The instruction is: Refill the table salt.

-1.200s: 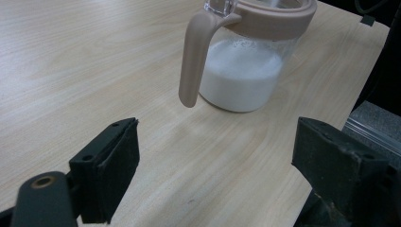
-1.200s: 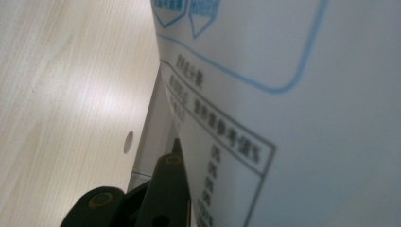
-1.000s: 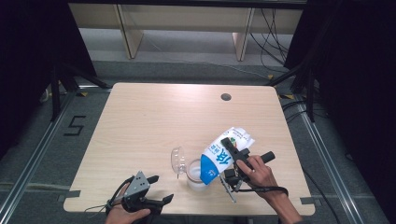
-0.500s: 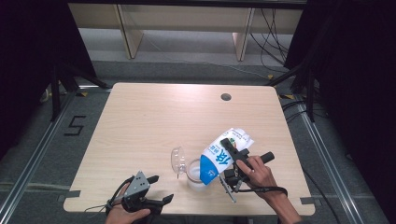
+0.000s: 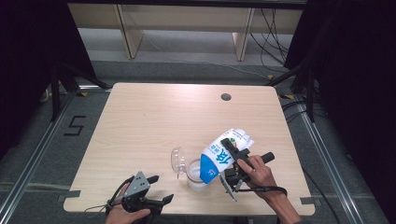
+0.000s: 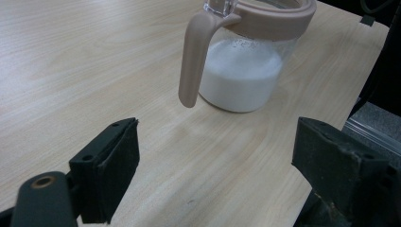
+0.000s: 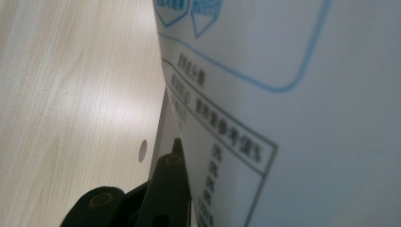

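Observation:
A white and blue milk carton is tipped steeply, its top down over a clear jug. My right gripper is shut on the carton; in the right gripper view the carton's printed side presses against one black finger. The jug holds white milk and has a beige rim and handle; its clear lid is flipped up. My left gripper rests near the table's front edge, left of the jug, open with nothing between its fingers.
The light wooden table has a round cable hole at the back right. Pale shelving stands on the floor beyond the table. Dark curtains and black stands flank both sides.

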`<state>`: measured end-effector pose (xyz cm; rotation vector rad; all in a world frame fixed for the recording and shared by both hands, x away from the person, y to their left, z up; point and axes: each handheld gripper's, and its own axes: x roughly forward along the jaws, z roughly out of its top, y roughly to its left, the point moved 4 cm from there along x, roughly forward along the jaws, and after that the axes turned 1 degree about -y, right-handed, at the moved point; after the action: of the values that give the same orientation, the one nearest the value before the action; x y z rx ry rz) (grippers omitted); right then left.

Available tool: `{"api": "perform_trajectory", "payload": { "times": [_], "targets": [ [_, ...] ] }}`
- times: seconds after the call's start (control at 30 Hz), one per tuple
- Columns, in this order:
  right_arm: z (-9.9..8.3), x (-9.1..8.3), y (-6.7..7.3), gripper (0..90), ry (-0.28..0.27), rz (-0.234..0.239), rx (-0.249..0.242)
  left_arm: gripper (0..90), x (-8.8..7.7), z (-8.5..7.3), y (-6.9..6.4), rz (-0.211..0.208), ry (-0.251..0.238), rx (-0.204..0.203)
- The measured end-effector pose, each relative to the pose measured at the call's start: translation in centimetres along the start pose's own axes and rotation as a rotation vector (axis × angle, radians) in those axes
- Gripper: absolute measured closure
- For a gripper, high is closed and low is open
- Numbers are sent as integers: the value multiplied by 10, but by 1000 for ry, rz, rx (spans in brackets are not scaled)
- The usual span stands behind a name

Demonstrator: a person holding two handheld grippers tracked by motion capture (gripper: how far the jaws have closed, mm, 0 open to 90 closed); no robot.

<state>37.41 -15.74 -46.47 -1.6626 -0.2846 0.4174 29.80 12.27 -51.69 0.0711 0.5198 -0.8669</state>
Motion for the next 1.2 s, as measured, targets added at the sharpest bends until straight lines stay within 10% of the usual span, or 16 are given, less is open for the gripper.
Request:
{"api": "perform_trajectory", "payload": {
  "times": [0.37,1.2],
  "targets": [
    [-8,0,-2,769,-8,47,170,152,0,0,0,-1,0,0],
    [-47,3,5,784,-24,203,756,152,0,0,0,-2,-3,0]
  ]
}}
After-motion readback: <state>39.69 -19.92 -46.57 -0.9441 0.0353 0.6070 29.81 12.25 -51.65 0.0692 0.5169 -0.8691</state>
